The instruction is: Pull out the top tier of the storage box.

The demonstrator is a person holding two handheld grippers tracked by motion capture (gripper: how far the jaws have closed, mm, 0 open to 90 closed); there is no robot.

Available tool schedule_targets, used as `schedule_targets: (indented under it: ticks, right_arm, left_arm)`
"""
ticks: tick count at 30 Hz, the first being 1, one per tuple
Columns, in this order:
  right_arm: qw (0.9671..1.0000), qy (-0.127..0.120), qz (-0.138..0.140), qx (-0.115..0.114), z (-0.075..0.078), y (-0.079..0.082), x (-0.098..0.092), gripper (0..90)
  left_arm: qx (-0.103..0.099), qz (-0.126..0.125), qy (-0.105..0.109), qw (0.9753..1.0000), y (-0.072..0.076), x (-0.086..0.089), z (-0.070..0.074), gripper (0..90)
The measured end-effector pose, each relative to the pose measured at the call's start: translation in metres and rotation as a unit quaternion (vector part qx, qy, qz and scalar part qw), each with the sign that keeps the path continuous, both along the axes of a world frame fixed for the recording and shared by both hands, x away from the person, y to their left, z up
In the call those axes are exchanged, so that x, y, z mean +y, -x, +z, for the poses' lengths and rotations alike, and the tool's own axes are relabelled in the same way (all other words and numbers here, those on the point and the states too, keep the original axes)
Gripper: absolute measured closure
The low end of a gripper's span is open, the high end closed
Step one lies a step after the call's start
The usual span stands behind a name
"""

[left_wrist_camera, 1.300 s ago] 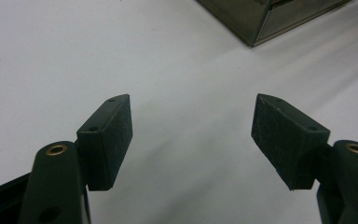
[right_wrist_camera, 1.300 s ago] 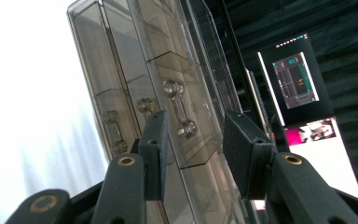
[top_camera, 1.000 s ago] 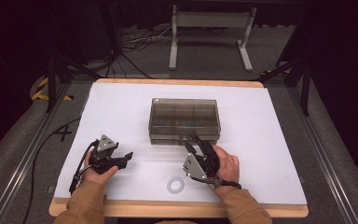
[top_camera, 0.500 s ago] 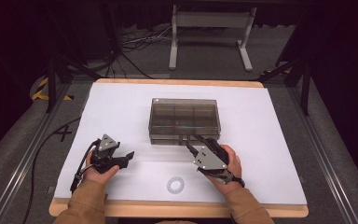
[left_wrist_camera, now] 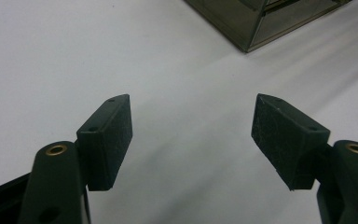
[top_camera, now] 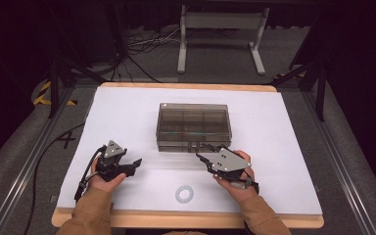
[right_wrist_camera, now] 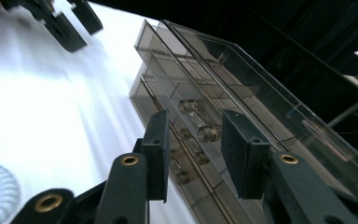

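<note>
1. A white coiled ring (top_camera: 184, 194) is lying flat on the white table (top_camera: 127, 112), on the near side of the smoky clear plastic compartment box (top_camera: 194, 126) and well apart from it, close to the table's near edge.
2. The left gripper (top_camera: 133, 164) is sitting in the person's left hand (top_camera: 105, 178), near and to the left of the box, clear of its front left corner. In the left gripper view its jaws are standing wide apart with bare table between them; nothing is being held.
3. The right gripper (top_camera: 201, 157) is sitting in the person's right hand (top_camera: 235, 181), just in front of the box's near wall, its tips pointing at the front latch area. In the right gripper view the jaws are standing partly open, a moderate gap between the pads (right_wrist_camera: 161, 149), gripping nothing; whether they are touching the box cannot be told.
4. The box is resting near the middle of the table, lid closed, with divided compartments showing through the lid. In the right gripper view, clear hinge or latch barrels (right_wrist_camera: 196, 122) are showing on its near side.
5. Beyond the box, a grey metal stand (top_camera: 220, 34) is standing on the floor past the table's far edge.
</note>
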State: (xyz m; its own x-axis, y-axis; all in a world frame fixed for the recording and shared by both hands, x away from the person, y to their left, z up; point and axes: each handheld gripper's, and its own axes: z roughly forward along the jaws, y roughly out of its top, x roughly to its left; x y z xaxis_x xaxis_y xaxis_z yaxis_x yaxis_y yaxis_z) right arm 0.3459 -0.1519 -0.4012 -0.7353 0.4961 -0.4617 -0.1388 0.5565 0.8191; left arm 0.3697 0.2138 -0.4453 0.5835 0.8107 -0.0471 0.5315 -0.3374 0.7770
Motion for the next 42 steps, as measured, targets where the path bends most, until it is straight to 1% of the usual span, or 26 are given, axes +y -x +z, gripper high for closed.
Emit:
schedule_targets:
  ticks: [1,3,4,7,10,15,17,25,29,31,38,42]
  right_arm:
    - [0.9998,-0.011,0.009,0.012,0.001,-0.001,-0.003,64.6]
    - [0.9995,-0.021,0.012,0.019,0.001,-0.002,-0.005,65.3]
    - [0.9995,-0.021,0.012,0.019,0.001,-0.002,-0.005,65.3]
    - [0.9984,-0.037,0.025,0.034,0.001,-0.003,-0.009,65.7]
    - [0.9974,-0.045,0.034,0.044,0.002,-0.004,-0.012,65.9]
    - [0.996,-0.056,0.044,0.054,0.004,-0.005,-0.014,66.4]
    - [0.9955,-0.053,0.045,0.064,0.005,-0.006,-0.015,67.3]
    - [0.9949,-0.044,0.047,0.078,0.012,-0.008,-0.018,69.4]
    - [0.9939,-0.04,0.05,0.09,0.017,-0.01,-0.019,70.3]
    - [0.993,-0.038,0.051,0.1,0.02,-0.011,-0.02,70.6]
    - [0.9918,-0.026,0.049,0.115,0.029,-0.015,-0.022,71.6]
    - [0.9916,-0.022,0.048,0.119,0.033,-0.016,-0.023,71.6]
  left_arm:
    - [0.001,-0.001,-0.001,1.0,0.0,0.0,0.0,29.8]
    - [0.001,-0.002,-0.001,1.0,0.0,-0.001,0.0,29.8]
    - [0.001,-0.002,-0.001,1.0,0.0,-0.001,0.0,29.8]
    - [0.001,-0.003,-0.002,1.0,0.0,-0.001,0.0,29.8]
    - [0.0,-0.002,-0.001,1.0,0.0,-0.002,0.0,29.8]
    - [0.001,-0.003,-0.001,1.0,-0.001,-0.001,0.0,29.8]
    - [0.001,-0.003,-0.002,1.0,-0.001,-0.001,0.0,29.8]
    - [0.001,-0.003,-0.002,1.0,-0.001,-0.002,0.0,29.8]
    - [0.001,-0.004,-0.002,1.0,-0.001,-0.002,0.0,29.8]
    - [0.002,-0.004,-0.002,1.0,-0.001,-0.002,0.0,29.8]
    - [0.002,-0.004,-0.002,1.0,-0.001,-0.002,0.0,29.8]
    - [0.002,-0.004,-0.002,1.0,-0.001,-0.002,0.0,29.8]
